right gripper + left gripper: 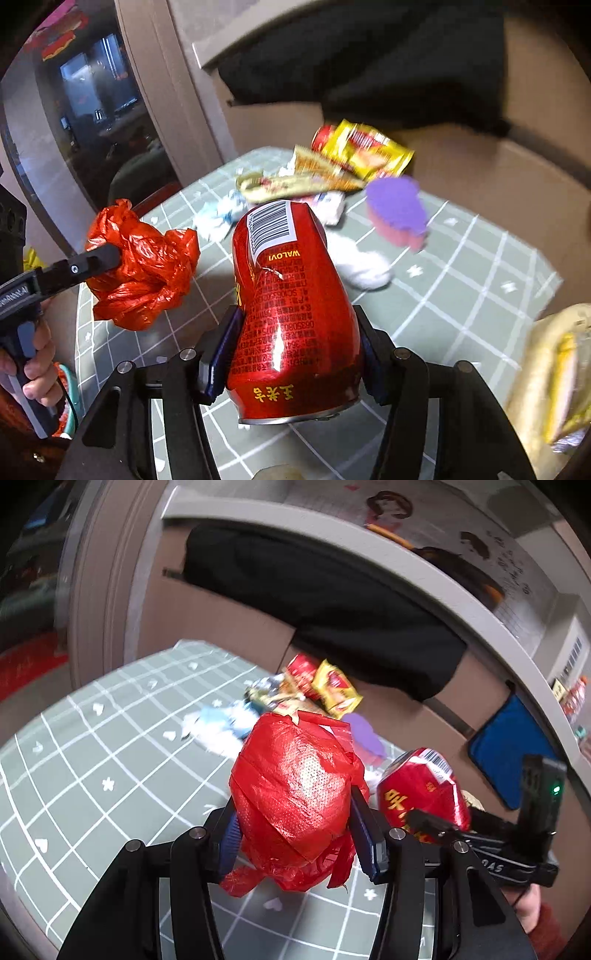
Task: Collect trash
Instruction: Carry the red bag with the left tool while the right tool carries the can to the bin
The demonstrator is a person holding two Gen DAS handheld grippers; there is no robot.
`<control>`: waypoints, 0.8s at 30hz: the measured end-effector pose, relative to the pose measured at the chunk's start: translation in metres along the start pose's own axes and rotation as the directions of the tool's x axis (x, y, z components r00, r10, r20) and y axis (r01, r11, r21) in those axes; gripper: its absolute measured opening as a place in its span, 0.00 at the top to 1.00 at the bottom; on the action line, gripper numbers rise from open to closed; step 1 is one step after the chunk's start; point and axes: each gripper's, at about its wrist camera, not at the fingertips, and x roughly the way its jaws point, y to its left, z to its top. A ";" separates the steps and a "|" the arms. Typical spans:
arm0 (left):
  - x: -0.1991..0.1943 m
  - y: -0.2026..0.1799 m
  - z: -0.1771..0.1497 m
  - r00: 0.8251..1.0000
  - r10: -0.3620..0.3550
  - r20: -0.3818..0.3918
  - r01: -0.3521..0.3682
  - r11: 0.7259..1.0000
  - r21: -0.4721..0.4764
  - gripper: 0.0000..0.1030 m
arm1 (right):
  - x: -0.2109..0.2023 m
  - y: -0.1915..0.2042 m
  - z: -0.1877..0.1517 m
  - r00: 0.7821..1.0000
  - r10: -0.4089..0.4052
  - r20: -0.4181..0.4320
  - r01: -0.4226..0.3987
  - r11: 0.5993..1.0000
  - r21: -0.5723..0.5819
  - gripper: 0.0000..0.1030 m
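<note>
Gripping a crumpled red plastic bag [295, 797], the left tongs [293, 834] are seen nearest, their blue pads pressed on either side of the wad, which is held clear above the bench [92, 760]. Just to the right, a dented red can [288, 295] is clamped between the pads of the right tongs [295, 354], base toward the camera and barcode end pointing away. Both pieces appear to be carried off the bench together, probably so that two items are cleared in one trip. Farther off, toward the far edge of the green checked cloth, more trash is left lying: white tissue [362, 266], a purple sponge [397, 210], and red-and-yellow wrappers [365, 151] heaped against a cardboard box [480, 184].
</note>
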 end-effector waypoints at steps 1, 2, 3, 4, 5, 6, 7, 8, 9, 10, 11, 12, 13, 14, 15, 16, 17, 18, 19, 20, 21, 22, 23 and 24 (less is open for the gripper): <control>-0.003 -0.006 0.001 1.000 0.002 0.011 -0.003 1.000 0.013 0.49 | -0.007 0.000 0.000 1.000 -0.007 0.010 0.007 1.000 -0.002 0.46; -0.007 -0.014 0.001 1.000 0.004 0.025 -0.004 0.999 0.033 0.49 | -0.016 0.000 0.001 0.999 -0.021 0.024 0.021 1.000 -0.005 0.46; -0.010 -0.020 0.002 0.999 0.005 0.034 -0.007 0.999 0.048 0.49 | -0.024 -0.001 0.002 0.999 -0.035 0.040 0.035 0.999 -0.007 0.46; -0.014 -0.026 0.002 0.999 0.006 0.043 -0.009 0.998 0.063 0.49 | -0.030 0.000 0.001 0.998 -0.043 0.051 0.044 0.999 -0.009 0.46; -0.017 -0.032 0.002 0.999 0.006 0.052 -0.010 0.997 0.078 0.49 | -0.037 0.000 0.001 0.996 -0.052 0.066 0.053 0.998 -0.014 0.46; -0.020 -0.037 0.002 0.998 0.006 0.059 -0.012 0.996 0.090 0.49 | -0.043 0.001 0.000 0.995 -0.057 0.077 0.059 0.998 -0.017 0.46; -0.023 -0.042 0.002 0.998 0.006 0.064 -0.012 0.995 0.098 0.49 | -0.051 0.001 -0.001 0.994 -0.062 0.088 0.063 0.998 -0.018 0.46; -0.027 -0.049 0.001 0.997 0.005 0.072 -0.013 0.994 0.108 0.49 | -0.058 0.001 -0.003 0.993 -0.064 0.101 0.066 0.998 -0.016 0.46; -0.030 -0.053 0.001 0.997 0.004 0.078 -0.014 0.993 0.118 0.49 | -0.064 0.000 -0.004 0.992 -0.064 0.110 0.065 0.998 -0.013 0.46; -0.033 -0.059 -0.001 0.996 0.005 0.085 -0.016 0.991 0.131 0.49 | -0.072 -0.001 -0.007 0.990 -0.064 0.123 0.066 0.998 -0.009 0.46; -0.037 -0.066 -0.003 0.996 0.004 0.094 -0.018 0.989 0.148 0.49 | -0.078 0.000 -0.009 0.988 -0.070 0.136 0.071 0.997 -0.005 0.46; -0.040 -0.071 -0.005 0.995 0.002 0.100 -0.018 0.987 0.161 0.49 | -0.084 -0.002 -0.010 0.986 -0.076 0.148 0.077 0.997 -0.001 0.47; -0.043 -0.077 -0.006 0.994 0.000 0.105 -0.018 0.984 0.175 0.49 | -0.089 -0.002 -0.012 0.984 -0.082 0.158 0.083 0.997 0.001 0.47; -0.047 -0.084 -0.008 0.994 -0.008 0.112 -0.013 0.981 0.192 0.49 | -0.097 -0.004 -0.014 0.981 -0.090 0.171 0.091 0.996 0.006 0.47; -0.049 -0.089 -0.009 0.993 -0.015 0.116 -0.009 0.979 0.203 0.49 | -0.105 -0.005 -0.016 0.978 -0.095 0.186 0.095 0.995 0.013 0.47; -0.051 -0.094 -0.010 0.992 -0.022 0.123 -0.005 0.977 0.215 0.49 | -0.112 -0.007 -0.017 0.975 -0.100 0.200 0.098 0.995 0.019 0.47; -0.053 -0.099 -0.011 0.991 -0.023 0.130 -0.007 0.975 0.223 0.49 | -0.120 -0.008 -0.018 0.972 -0.104 0.210 0.102 0.995 0.021 0.47; -0.053 -0.103 -0.011 0.991 -0.021 0.134 -0.010 0.974 0.227 0.49 | -0.125 -0.010 -0.018 0.970 -0.107 0.219 0.105 0.994 0.023 0.47; -0.053 -0.106 -0.012 0.991 -0.020 0.133 -0.011 0.974 0.227 0.49 | -0.129 -0.012 -0.018 0.967 -0.109 0.228 0.106 0.994 0.026 0.48; -0.053 -0.107 -0.012 0.992 -0.018 0.128 -0.011 0.975 0.222 0.49 | -0.131 -0.012 -0.018 0.966 -0.107 0.236 0.103 0.994 0.030 0.48; -0.052 -0.108 -0.013 0.993 -0.015 0.117 -0.010 0.977 0.215 0.49 | -0.132 -0.015 -0.019 0.965 -0.096 0.243 0.090 0.995 0.035 0.48; -0.051 -0.108 -0.014 0.994 -0.015 0.104 -0.007 0.978 0.211 0.49 | -0.131 -0.017 -0.021 0.966 -0.089 0.242 0.080 0.996 0.044 0.48; -0.050 -0.107 -0.015 0.996 -0.016 0.092 -0.003 0.978 0.208 0.49 | -0.128 -0.020 -0.022 0.967 -0.085 0.239 0.073 0.996 0.056 0.48; -0.050 -0.106 -0.017 0.996 -0.013 0.086 -0.005 0.978 0.210 0.49 | -0.124 -0.022 -0.024 0.969 -0.075 0.235 0.061 0.996 0.066 0.48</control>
